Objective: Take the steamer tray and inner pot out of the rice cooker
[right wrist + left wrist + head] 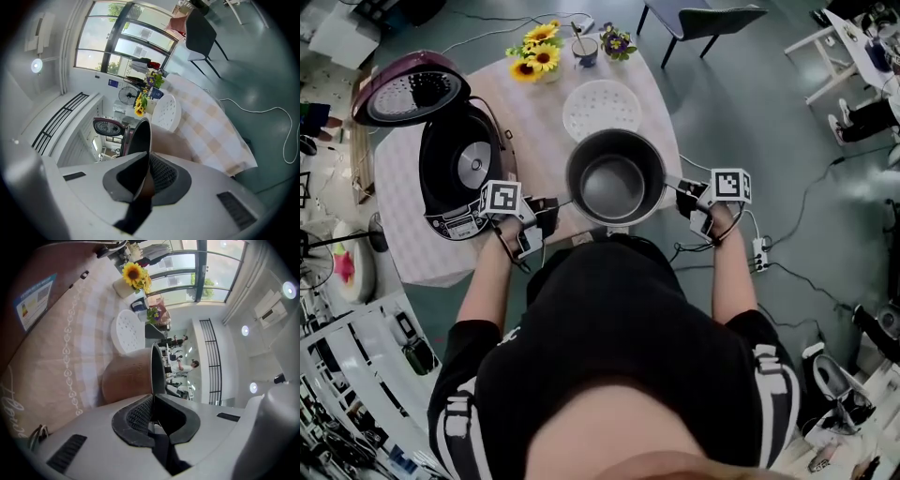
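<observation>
Metal inner pot (615,178) near table (403,206) edge, left gripper (152,399) and right gripper (146,161) fingers pinching its rim.

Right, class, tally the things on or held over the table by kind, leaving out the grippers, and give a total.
rice cooker: 1
inner pot: 1
steamer tray: 1
cup: 1
flower bunches: 2, the sunflowers and the purple flowers
Total: 6

Bright, even daylight with faint shadows. Far windows (187,277) glare white in both gripper views, and ceiling lamps (289,289) glow. Strong fisheye bending, dark corners. The pot (614,178) shows a soft sheen in the sharp head view.
</observation>
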{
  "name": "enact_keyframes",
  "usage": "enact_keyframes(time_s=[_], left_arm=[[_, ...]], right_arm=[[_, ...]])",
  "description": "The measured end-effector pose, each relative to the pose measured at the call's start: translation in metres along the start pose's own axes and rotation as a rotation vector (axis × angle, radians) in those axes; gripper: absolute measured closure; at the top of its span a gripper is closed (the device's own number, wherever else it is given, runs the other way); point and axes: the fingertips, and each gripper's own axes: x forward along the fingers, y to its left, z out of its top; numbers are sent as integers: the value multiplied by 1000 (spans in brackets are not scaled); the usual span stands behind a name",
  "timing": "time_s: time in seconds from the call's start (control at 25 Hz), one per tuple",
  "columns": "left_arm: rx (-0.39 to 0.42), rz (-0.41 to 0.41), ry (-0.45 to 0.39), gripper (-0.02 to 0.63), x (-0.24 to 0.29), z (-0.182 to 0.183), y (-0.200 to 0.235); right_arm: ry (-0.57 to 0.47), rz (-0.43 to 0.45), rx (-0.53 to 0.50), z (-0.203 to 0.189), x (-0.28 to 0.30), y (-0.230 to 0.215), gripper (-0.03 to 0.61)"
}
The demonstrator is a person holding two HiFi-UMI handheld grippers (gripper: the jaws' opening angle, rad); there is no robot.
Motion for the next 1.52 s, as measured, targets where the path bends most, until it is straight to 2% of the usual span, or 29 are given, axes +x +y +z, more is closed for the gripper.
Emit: enact_keyframes(time_s=[0.08, 0.28, 0.44, 0.64, 0.84, 0.92, 1.04, 1.12, 1.2, 1.4, 1.52], left_arm=[[-25, 20, -9, 600, 1, 0, 6], [-7, 82, -16, 600, 1, 2, 20], [-9, 85, -17, 600, 2, 1, 23], [93, 233, 20, 598, 6, -1, 41], [94, 232, 21, 598, 6, -2, 41], [124, 229, 21, 597, 6, -2, 40], [277, 288, -9, 571, 2, 7, 40], [427, 386, -56, 514, -6, 21, 39], [575, 469, -129, 492, -17, 39, 31], [808, 540, -388, 489, -48, 83, -15], [972, 652, -585, 491, -72, 108, -48]], right_arm=[[-4, -42, 4, -1, 2, -3, 563], [1, -123, -15, -8, 20, 1, 561], [-25, -167, -29, -8, 21, 0, 561], [-43, -302, -152, -9, 26, -1, 558], [-47, -373, -193, -9, 25, -1, 554], [-48, -400, -226, -10, 26, -1, 547], [-44, -452, -285, -6, 27, -2, 526], [-62, -500, -345, 3, 23, 0, 506], [-121, -524, -401, 18, 16, 9, 507], [-383, -510, -544, 67, 5, 56, 508], [-576, -529, -644, 94, -7, 94, 508]])
